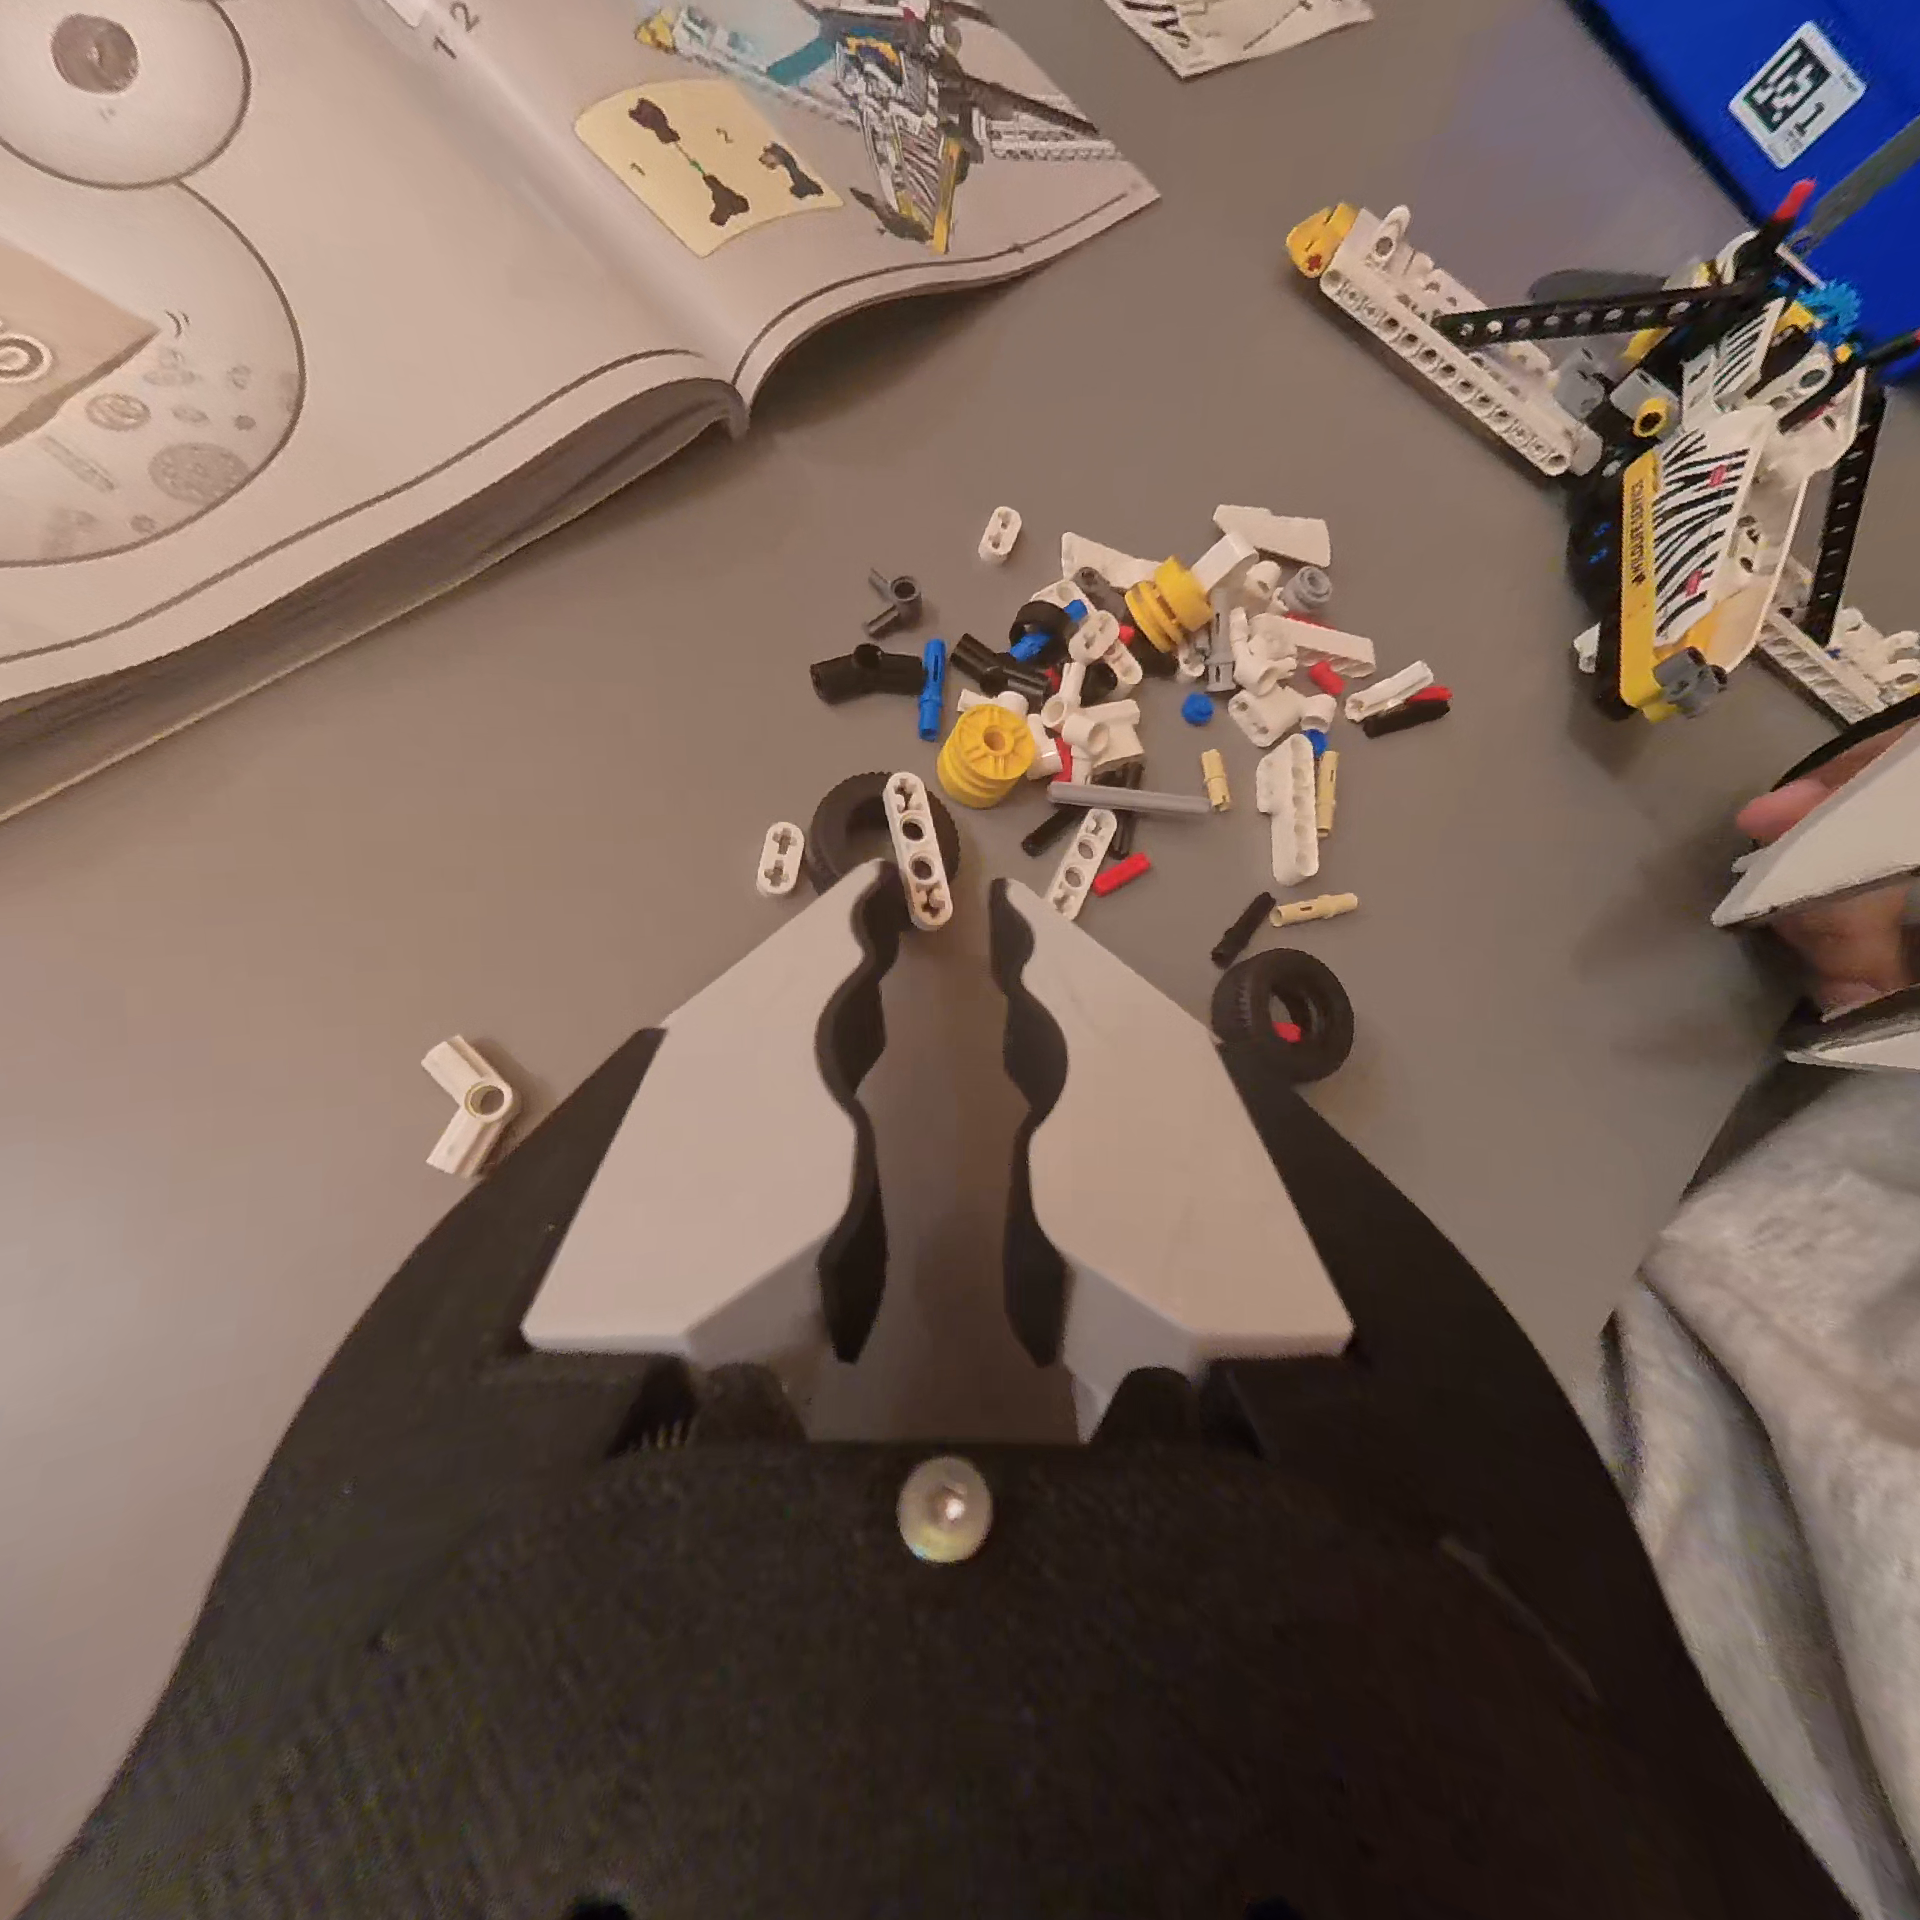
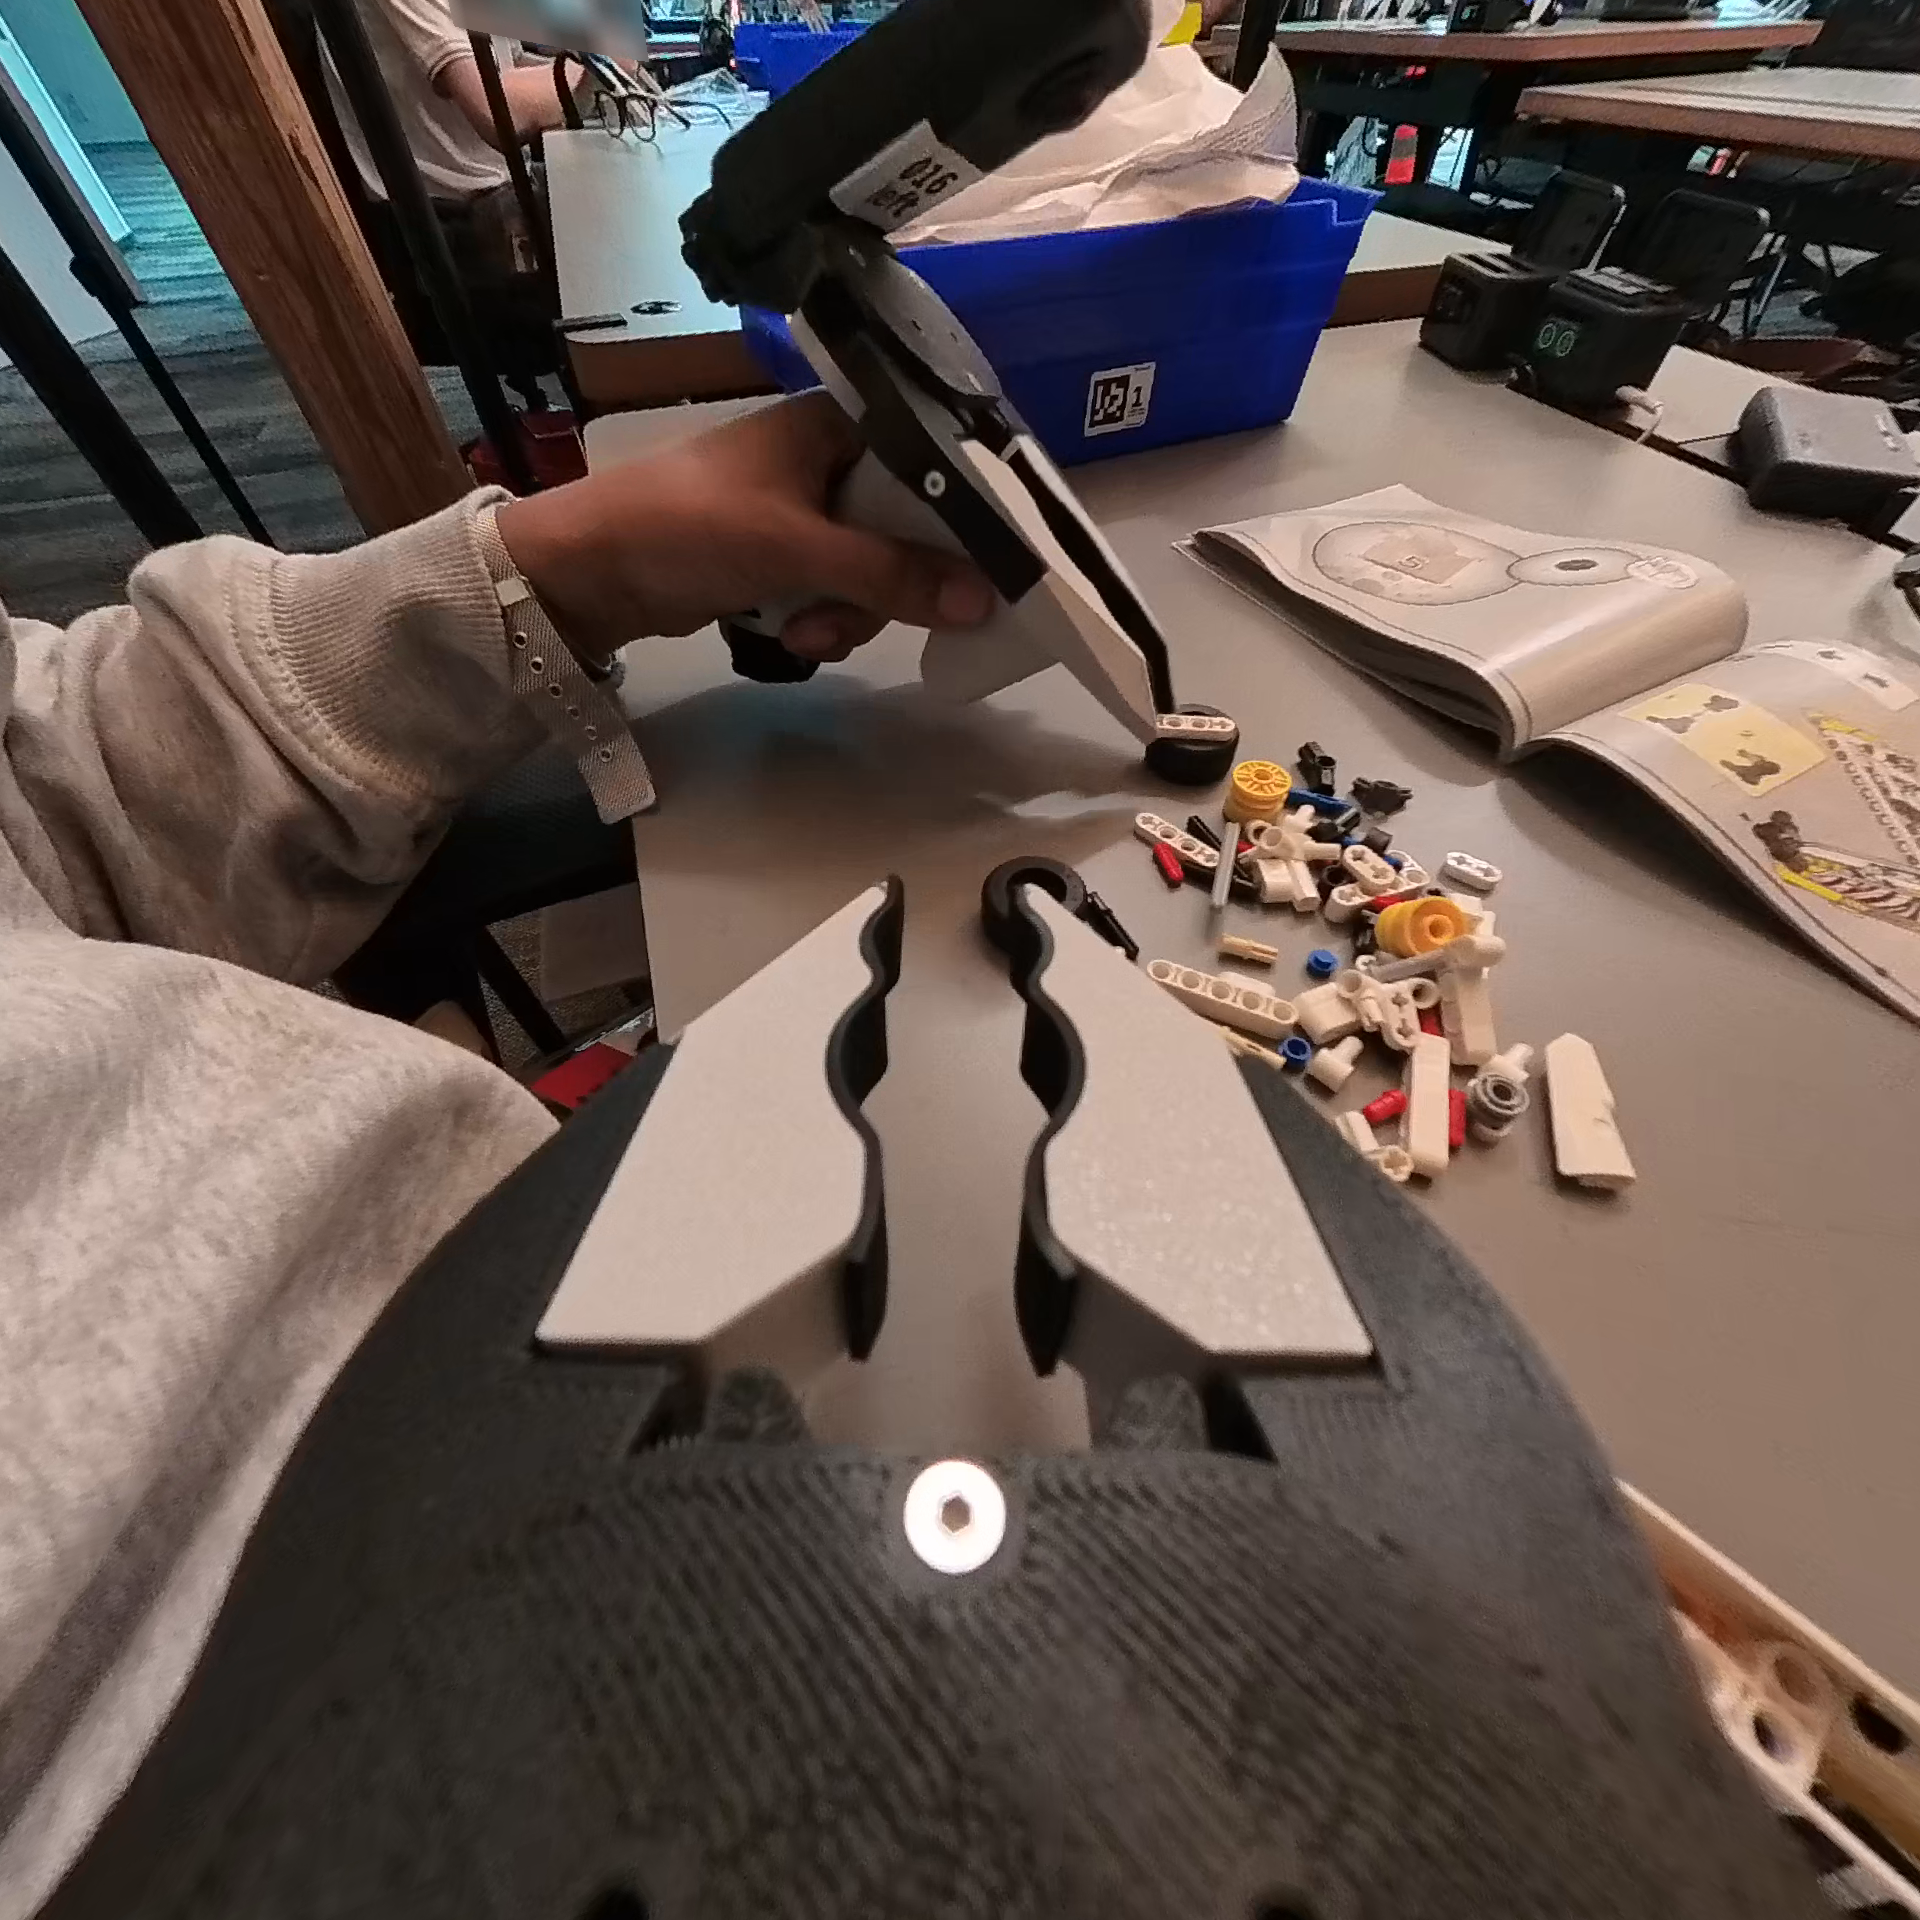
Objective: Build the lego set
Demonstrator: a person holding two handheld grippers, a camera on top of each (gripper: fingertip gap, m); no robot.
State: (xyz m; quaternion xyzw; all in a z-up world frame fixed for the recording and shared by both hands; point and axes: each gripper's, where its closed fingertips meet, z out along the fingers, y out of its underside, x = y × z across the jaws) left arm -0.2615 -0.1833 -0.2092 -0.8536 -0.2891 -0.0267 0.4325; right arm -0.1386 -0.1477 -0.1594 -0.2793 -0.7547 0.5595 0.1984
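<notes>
- The left gripper is hovering with jaws released, tips flanking a white holed beam that is lying across a ribbed black tyre.
- The right gripper is gaping too, empty, its tip beside another rubber tyre.
- Loose plastic pieces are lying scattered on the smooth grey desk, just beyond both jaws.

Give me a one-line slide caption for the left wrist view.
Open left gripper reaches for a white beam lying on a black tyre.
</notes>
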